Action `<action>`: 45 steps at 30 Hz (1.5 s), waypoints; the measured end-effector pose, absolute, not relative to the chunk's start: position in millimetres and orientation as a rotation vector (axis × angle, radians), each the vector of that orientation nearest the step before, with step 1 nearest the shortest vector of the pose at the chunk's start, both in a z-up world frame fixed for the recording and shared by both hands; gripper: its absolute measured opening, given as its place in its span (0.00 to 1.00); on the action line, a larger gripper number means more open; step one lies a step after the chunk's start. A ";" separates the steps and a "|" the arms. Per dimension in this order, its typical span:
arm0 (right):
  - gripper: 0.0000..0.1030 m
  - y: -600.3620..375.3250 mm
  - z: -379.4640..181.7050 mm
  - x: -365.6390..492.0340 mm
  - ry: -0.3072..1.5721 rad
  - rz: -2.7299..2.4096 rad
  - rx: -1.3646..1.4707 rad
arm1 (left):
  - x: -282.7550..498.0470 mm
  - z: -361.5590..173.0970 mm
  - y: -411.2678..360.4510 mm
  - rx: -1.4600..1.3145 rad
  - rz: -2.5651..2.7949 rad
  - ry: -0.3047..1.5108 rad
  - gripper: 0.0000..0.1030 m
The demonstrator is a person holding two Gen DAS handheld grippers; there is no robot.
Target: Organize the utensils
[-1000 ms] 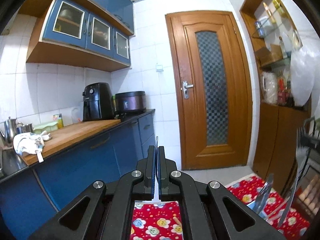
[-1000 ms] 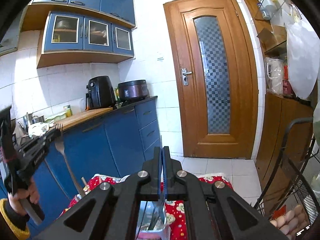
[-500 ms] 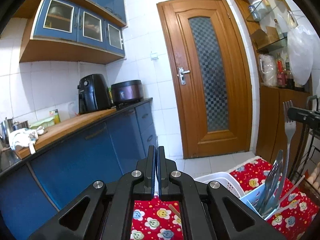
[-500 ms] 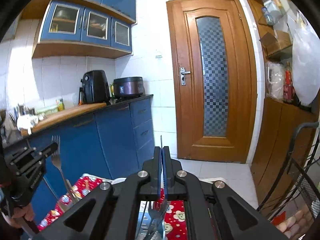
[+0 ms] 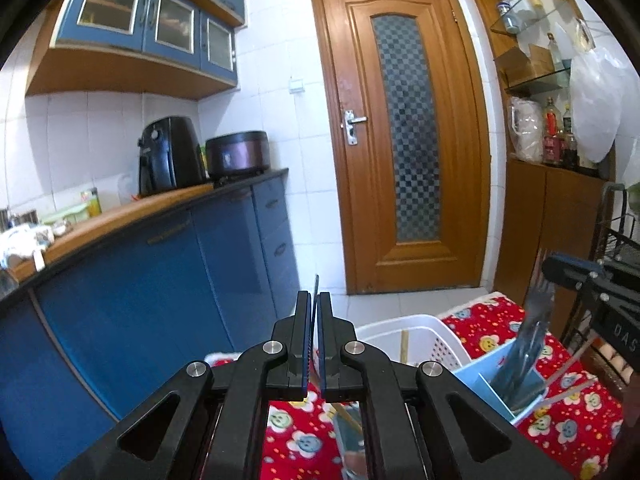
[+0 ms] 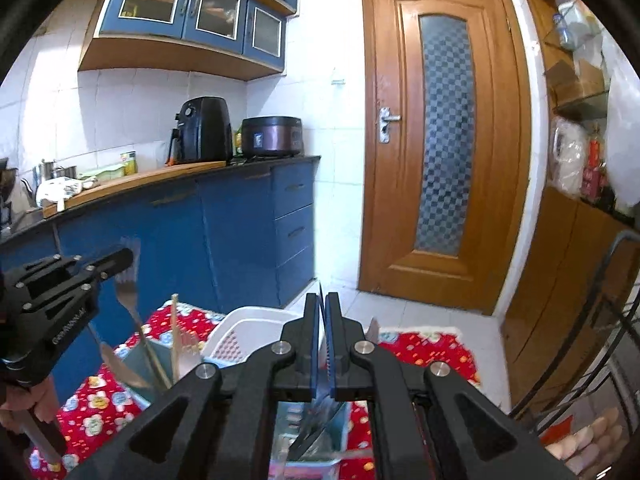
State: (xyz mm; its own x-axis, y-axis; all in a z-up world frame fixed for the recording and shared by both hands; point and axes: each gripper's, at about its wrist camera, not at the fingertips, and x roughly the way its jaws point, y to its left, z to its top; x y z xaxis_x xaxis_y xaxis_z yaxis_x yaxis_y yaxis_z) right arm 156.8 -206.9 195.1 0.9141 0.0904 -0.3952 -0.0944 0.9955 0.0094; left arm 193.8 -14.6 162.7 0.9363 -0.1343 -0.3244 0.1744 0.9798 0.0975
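My left gripper point(image 5: 315, 296) holds a metal fork point(image 6: 130, 304) by its neck, tines up, and the jaws are just starting to open around it. From the right wrist view, the left gripper point(image 6: 124, 258) hangs that fork over the blue utensil holder point(image 6: 136, 360), handle down among other utensils. My right gripper point(image 6: 323, 298) is shut on a second fork point(image 5: 538, 316), seen edge-on between its pads. That fork's handle dips into the blue utensil holder point(image 5: 472, 380) below the right gripper point(image 5: 550, 270). A white basket point(image 5: 400, 330) stands just behind the holder.
Holder and white basket point(image 6: 248, 320) rest on a red flowered cloth point(image 5: 480, 328). Blue kitchen cabinets point(image 5: 160, 280) run along the left, under a counter with appliances. A wooden door point(image 5: 404, 140) is ahead. A wire rack with eggs point(image 6: 580, 436) stands at the right.
Both grippers have sunk and tilted down toward the cloth. The holder and basket have come into view, and both forks now reach down into the holder.
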 end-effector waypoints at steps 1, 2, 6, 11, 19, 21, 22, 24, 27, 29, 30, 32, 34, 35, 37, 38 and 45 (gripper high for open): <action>0.06 -207.4 195.2 155.1 0.409 0.100 0.000 | 194.0 163.1 -15.1 0.117 -0.163 0.330 0.04; 0.07 -207.5 195.4 154.0 0.410 0.103 0.005 | 194.1 162.7 -14.6 0.105 -0.169 0.340 0.04; 0.21 -211.0 201.5 146.2 0.400 0.124 0.041 | 186.0 168.1 -13.5 0.092 -0.177 0.329 0.07; 0.32 -218.2 215.9 136.8 0.375 0.144 0.105 | 172.4 181.7 -13.4 0.089 -0.194 0.308 0.12; 0.46 -225.7 229.2 107.2 0.353 0.168 0.180 | 142.4 194.0 -7.1 0.060 -0.223 0.312 0.42; 0.49 -227.0 229.4 99.9 0.356 0.175 0.196 | 134.1 194.9 -4.4 0.053 -0.233 0.321 0.48; 0.50 -227.9 228.9 94.9 0.360 0.179 0.202 | 128.4 194.8 -3.3 0.048 -0.237 0.325 0.49; 0.53 -228.3 227.2 86.0 0.367 0.179 0.204 | 116.9 194.7 -1.1 0.041 -0.237 0.327 0.55; 0.58 -230.8 224.1 69.4 0.367 0.176 0.210 | 100.1 194.5 2.8 0.031 -0.237 0.328 0.61; 0.64 -232.0 221.8 60.1 0.370 0.176 0.219 | 92.4 195.3 5.2 0.024 -0.235 0.332 0.66; 0.67 -232.6 220.3 55.1 0.371 0.179 0.223 | 87.4 195.0 6.2 0.018 -0.234 0.334 0.68; 0.71 -232.3 217.2 45.6 0.375 0.175 0.223 | 78.8 193.0 7.0 0.011 -0.234 0.337 0.71; 0.75 -230.5 214.1 38.0 0.379 0.171 0.216 | 70.1 190.0 8.0 0.004 -0.231 0.341 0.72; 0.76 -229.3 212.5 34.0 0.381 0.170 0.213 | 65.8 188.1 8.5 -0.001 -0.229 0.346 0.72; 0.80 -227.2 208.1 25.1 0.387 0.166 0.205 | 59.6 184.3 9.1 -0.011 -0.231 0.359 0.73; 0.81 -227.1 206.5 22.0 0.389 0.166 0.205 | 56.1 181.9 9.4 -0.015 -0.230 0.367 0.73; 0.84 -221.0 190.5 -2.3 0.418 0.168 0.222 | 35.6 165.9 9.6 -0.023 -0.221 0.397 0.73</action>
